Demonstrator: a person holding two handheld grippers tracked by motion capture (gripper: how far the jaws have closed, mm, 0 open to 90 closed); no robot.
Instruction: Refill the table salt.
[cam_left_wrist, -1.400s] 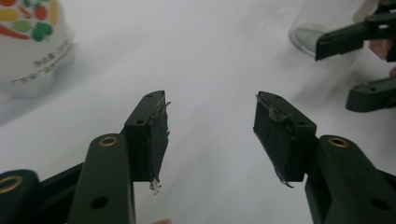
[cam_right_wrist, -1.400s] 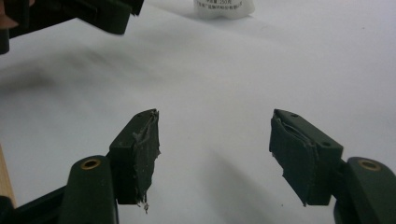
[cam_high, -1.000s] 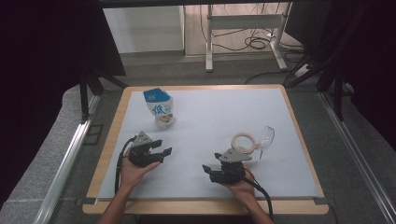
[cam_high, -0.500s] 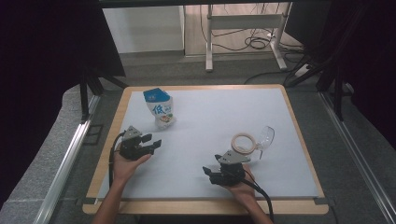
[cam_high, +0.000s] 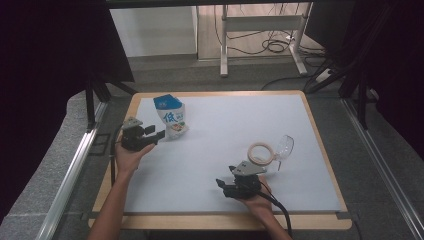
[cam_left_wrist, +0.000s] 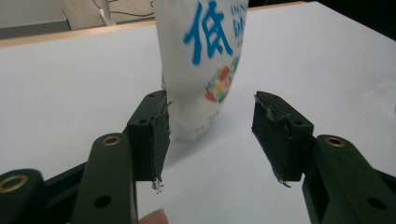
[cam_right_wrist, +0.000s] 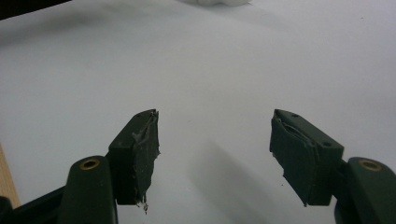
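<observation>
Here, white-and-blue pouch (cam_high: 171, 118) upright at table's (cam_high: 320, 150) far left | tape ring (cam_high: 261, 152) and clear cup (cam_high: 284, 148) near right gripper (cam_high: 226, 187), jaws apart, empty | left gripper (cam_high: 154, 134) level, jaws apart, just short of pouch

pouch (cam_high: 171, 117) far-left on table (cam_high: 215, 102), tape roll (cam_high: 260, 152) R
</observation>
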